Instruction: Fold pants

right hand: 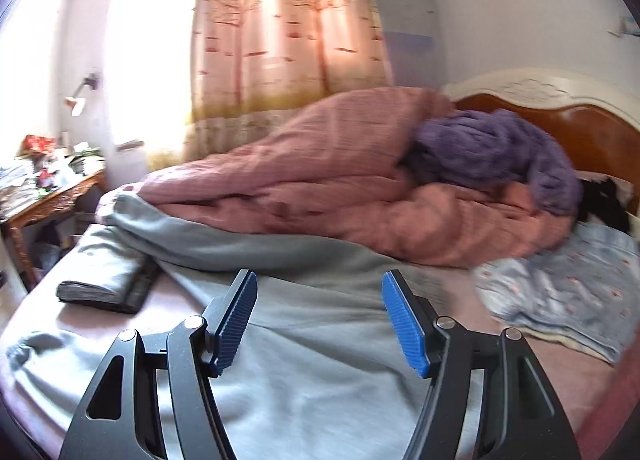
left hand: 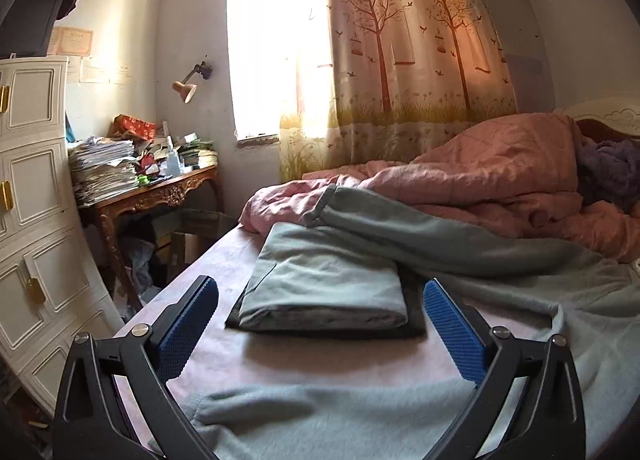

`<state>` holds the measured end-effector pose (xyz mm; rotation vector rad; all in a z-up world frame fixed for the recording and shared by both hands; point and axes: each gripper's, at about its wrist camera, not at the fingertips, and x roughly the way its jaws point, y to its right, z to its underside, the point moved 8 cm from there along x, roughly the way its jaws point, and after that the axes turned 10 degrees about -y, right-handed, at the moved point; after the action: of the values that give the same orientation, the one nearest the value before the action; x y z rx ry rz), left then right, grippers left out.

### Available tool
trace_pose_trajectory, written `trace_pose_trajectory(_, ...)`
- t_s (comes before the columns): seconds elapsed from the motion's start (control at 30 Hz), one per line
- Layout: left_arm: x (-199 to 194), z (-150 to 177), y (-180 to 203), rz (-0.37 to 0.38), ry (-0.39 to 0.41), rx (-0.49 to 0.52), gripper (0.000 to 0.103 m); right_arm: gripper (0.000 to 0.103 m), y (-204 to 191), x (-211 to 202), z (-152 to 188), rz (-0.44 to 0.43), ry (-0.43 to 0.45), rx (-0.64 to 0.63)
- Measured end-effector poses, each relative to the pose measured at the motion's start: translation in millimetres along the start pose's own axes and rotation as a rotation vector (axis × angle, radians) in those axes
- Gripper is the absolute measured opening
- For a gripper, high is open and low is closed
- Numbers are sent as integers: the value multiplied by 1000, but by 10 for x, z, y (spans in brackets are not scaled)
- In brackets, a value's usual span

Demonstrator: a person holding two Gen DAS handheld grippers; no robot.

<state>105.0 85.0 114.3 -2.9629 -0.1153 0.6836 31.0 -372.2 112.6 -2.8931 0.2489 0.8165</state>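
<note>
Two grippers: left gripper (left hand: 320, 302) and right gripper (right hand: 320, 298), each with two blue pads. One pair of grey pants (left hand: 460, 244) spread out. Two folded garments stacked: a grey one (left hand: 324, 288) atop a dark one (left hand: 416, 316). One pink quilt (right hand: 320, 167), one purple blanket (right hand: 492, 151), one curtain (left hand: 412, 39), one lamp (left hand: 185, 89), one desk (left hand: 160, 191), one white cabinet (left hand: 36, 187).

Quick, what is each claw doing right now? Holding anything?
Left claw: open, holding nothing, above the grey pants.
Right claw: open, holding nothing, above the same pants.
</note>
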Motion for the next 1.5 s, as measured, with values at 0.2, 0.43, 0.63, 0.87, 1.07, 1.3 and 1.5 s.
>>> trace_pose_trajectory(0.2, 707, -624, 106, 36, 63, -74, 98, 67, -772, 387, -370, -143, -35, -35)
trace_pose_trajectory(0.43, 1633, -387, -190, 11, 34, -158, 98, 67, -1625, 1241, -737, -266, -91, -106)
trace_pose_trajectory(0.63, 2362, 213, -299, 5, -128, -172, 90, 32, -2297, 2573, -703, -348, -259, -205)
trace_pose_trajectory(0.87, 2505, 313, -344, -33, -156, -191, 88, 31, -3103, 3398, -810, -396, -277, -236)
trace_pose_trajectory(1.07, 2620, 423, -458, -20, -197, -268, 88, 39, -3664, 3920, -857, -357, -312, -320)
trace_pose_trajectory(1.3, 2609, 406, -445, 30, -205, -312, 88, 40, -4056, 4039, -1040, -370, -274, -415)
trace_pose_trajectory(1.5, 2446, 324, -475, 80, -169, -334, 88, 7, -4111, 3830, -969, -400, -258, -399)
